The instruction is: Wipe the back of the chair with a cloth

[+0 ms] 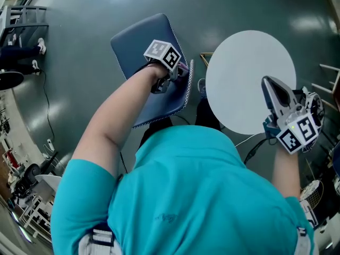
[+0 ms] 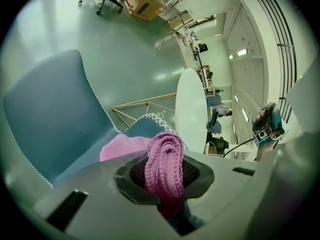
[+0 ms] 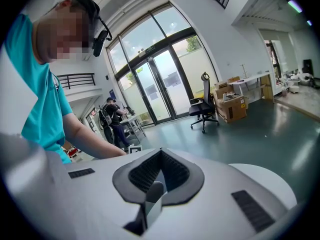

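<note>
Head view looks down on the left gripper, stretched out over the blue chair. Its tip sits by the chair's white-stitched right edge, where a bit of pink cloth peeks out. In the left gripper view the jaws pinch a bunched fold of that knitted cloth. The loose part spreads flat onto the blue upholstery just ahead (whether it truly presses there is hard to tell). The right gripper hangs well apart from the chair, over the rim of a round white table. Its own view shows the jaws pressed together on nothing.

The wiping step itself looks to be in hand, with the cloth at one edge of the padded panel. The next move probably calls for drawing the cloth sideways across the broad blue surface, with the pinch firm and the free cloth flat against the fabric so it does not bunch or slip out.
</note>
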{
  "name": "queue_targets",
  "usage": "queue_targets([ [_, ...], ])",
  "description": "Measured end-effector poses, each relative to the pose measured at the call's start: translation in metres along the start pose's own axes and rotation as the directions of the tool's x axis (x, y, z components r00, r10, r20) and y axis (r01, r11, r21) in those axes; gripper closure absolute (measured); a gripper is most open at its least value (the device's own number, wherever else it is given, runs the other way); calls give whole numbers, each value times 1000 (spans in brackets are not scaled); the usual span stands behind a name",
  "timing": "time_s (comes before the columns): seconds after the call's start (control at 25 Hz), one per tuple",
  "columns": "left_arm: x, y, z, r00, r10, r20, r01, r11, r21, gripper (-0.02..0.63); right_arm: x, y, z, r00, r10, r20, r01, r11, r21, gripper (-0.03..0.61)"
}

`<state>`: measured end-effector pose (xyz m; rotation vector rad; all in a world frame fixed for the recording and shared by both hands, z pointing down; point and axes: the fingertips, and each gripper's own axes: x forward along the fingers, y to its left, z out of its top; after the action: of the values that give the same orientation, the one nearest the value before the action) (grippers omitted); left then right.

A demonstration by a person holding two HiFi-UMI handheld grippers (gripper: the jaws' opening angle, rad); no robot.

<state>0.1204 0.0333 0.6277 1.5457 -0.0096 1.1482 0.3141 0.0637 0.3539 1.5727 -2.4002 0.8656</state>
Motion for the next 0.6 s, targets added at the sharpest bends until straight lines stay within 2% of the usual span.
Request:
queue_targets([
  [0.24, -3, 7, 21, 996, -40, 77, 45, 997, -58, 555, -1, -2, -3, 1000, -9, -10, 9, 1000, 3, 588],
  [0.4, -3, 4, 31, 992, -61, 111, 66, 997, -38, 555, -5, -3, -3, 1000, -15, -19, 15, 1000, -2, 588],
  [0.52, -13, -2, 55, 966, -122, 228, 139, 988, -60, 555, -3, -1, -2, 1000, -12, -27, 12, 1000, -11, 588],
  [0.6, -25, -14, 73, 929, -190, 317, 217, 975, -49, 554, 1, 1, 0, 999, -8, -33, 7, 1000, -19, 588],
])
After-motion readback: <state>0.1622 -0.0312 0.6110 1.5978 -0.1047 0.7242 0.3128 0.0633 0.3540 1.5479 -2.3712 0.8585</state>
